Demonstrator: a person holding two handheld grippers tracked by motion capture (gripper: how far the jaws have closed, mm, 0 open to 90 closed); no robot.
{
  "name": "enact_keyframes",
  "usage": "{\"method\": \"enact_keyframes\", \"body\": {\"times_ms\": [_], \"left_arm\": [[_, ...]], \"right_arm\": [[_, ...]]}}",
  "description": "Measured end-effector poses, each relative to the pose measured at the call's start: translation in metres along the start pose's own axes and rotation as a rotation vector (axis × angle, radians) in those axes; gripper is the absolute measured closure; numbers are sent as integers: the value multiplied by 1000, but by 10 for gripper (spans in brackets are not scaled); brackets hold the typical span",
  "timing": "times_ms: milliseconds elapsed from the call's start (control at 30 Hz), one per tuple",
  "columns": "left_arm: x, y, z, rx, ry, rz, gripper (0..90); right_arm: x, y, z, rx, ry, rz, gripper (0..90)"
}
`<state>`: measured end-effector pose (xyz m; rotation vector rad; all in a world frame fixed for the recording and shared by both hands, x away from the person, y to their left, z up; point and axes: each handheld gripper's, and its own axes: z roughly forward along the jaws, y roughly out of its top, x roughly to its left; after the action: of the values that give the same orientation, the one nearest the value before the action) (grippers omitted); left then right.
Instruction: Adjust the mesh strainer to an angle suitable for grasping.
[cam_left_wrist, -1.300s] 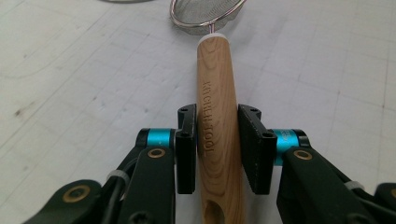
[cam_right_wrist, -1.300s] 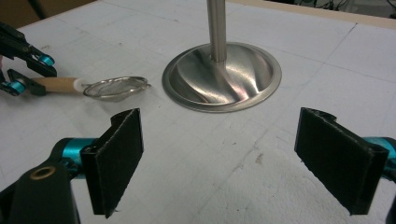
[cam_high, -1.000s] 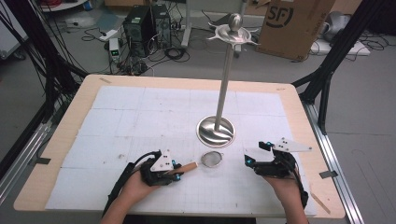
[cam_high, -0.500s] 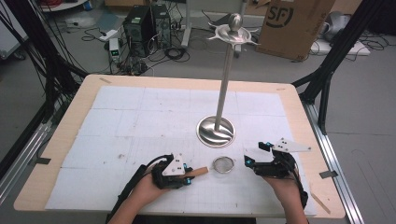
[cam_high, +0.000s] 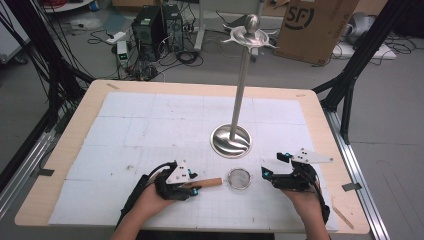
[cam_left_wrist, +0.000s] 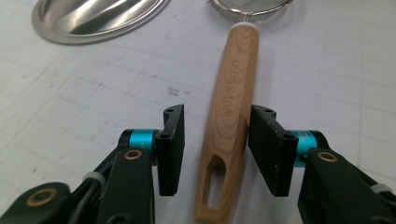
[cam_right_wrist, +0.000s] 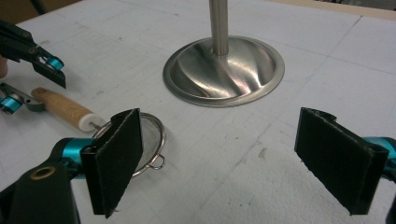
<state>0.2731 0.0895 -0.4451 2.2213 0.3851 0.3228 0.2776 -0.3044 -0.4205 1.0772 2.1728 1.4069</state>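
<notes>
The left gripper (cam_left_wrist: 216, 154) has just been opening, its jaws off the strainer's wooden handle (cam_left_wrist: 230, 116) lying between them. Bare mat surrounds it (the stand base (cam_left_wrist: 100, 18) sits ahead-left). The handle runs straight ahead to the mesh bowl (cam_high: 239, 178); the right gripper (cam_right_wrist: 233, 158) gapes wide.

Plainly a lab or robotics test room; black frame struts (cam_high: 47, 75) around a wooden desk (cam_high: 320, 125) under a gridded white mat (cam_high: 150, 130); computer towers (cam_high: 157, 25), a power strip (cam_high: 121, 50) and tangled cables (cam_high: 85, 37) on grey floor; cardboard box (cam_high: 310, 25) behind.

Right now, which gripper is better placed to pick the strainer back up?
Left. The left gripper straddles the strainer's wooden handle, having just opened off it. The right gripper is open beside the mesh bowl.
</notes>
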Motion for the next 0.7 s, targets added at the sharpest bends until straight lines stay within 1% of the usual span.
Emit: {"method": "enact_keyframes", "body": {"times_ms": [67,100,167,267,333,433,500,533,567,633,700], "left_arm": [[2,-1,-2,0,7,-7,562],[6,-4,-5,-5,24,-27,562],[10,-6,-8,-9,38,-48,563],[14,-7,-10,-5,55,-54,585],[15,-8,-10,4,57,-58,604],[14,-8,-8,13,51,-45,655],[14,-8,-8,11,47,-40,661],[13,-8,-8,6,31,-42,670],[13,-7,-8,3,20,-32,679],[12,-6,-7,3,14,-16,685],[11,-5,-6,-4,13,-19,688]], "right_arm": [[0,0,0,-1,0,5,145],[-1,0,-1,-1,0,4,145],[-1,0,-1,-3,-3,2,145],[-1,0,0,0,-2,6,145],[-1,-1,0,2,-1,5,145],[0,-1,0,2,-2,7,145],[0,-1,0,2,-2,7,145],[0,-1,0,4,0,7,145],[0,-1,0,6,0,7,145],[0,-1,1,6,-1,9,145],[0,-1,1,7,-1,8,145]]}}
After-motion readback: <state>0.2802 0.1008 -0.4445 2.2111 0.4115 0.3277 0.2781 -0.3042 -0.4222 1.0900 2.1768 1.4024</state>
